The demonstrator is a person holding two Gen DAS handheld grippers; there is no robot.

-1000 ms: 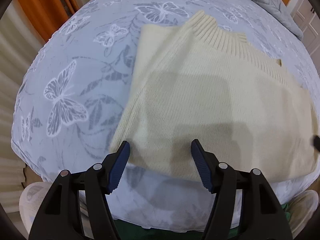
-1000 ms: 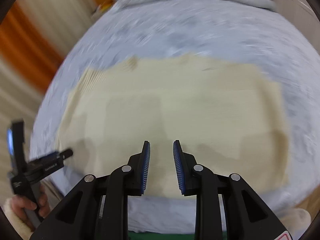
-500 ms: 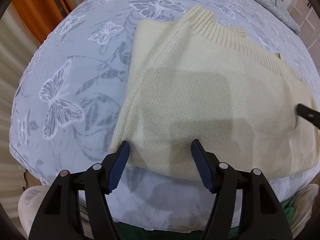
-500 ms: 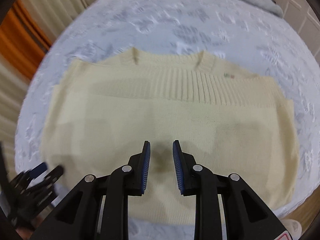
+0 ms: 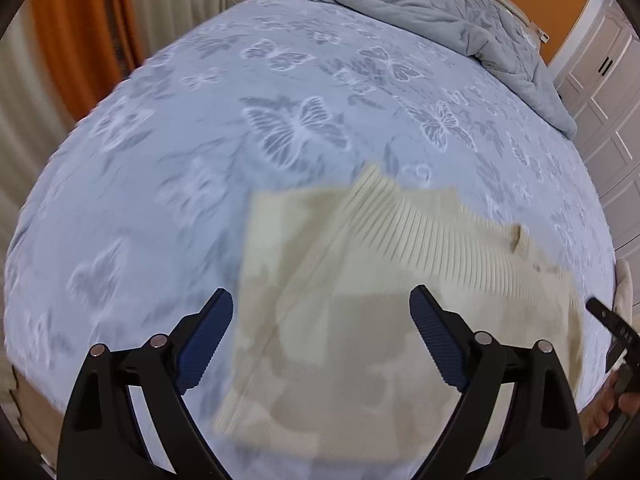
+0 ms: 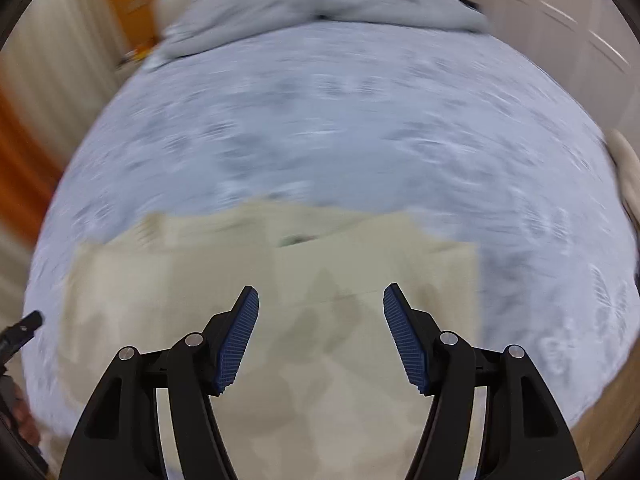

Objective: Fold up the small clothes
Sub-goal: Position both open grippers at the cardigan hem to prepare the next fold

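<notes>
A cream knitted sweater lies folded flat on the bed, its ribbed collar toward the far side. It also shows in the right wrist view, blurred. My left gripper is open and empty above the sweater's near left part. My right gripper is open and empty above the sweater's near middle. The tip of the right gripper shows at the right edge of the left wrist view; the left gripper's tip shows at the left edge of the right wrist view.
The bed has a light blue cover with butterfly print. A crumpled grey duvet lies at the far end. Orange curtains hang at the left, white cupboard doors stand at the right. The bed's near edge is just below the sweater.
Both grippers have lifted and tilted up, so more of the bed shows. The right gripper's jaws have opened from nearly shut to wide. The left gripper has opened wider. The sweater has not moved.
</notes>
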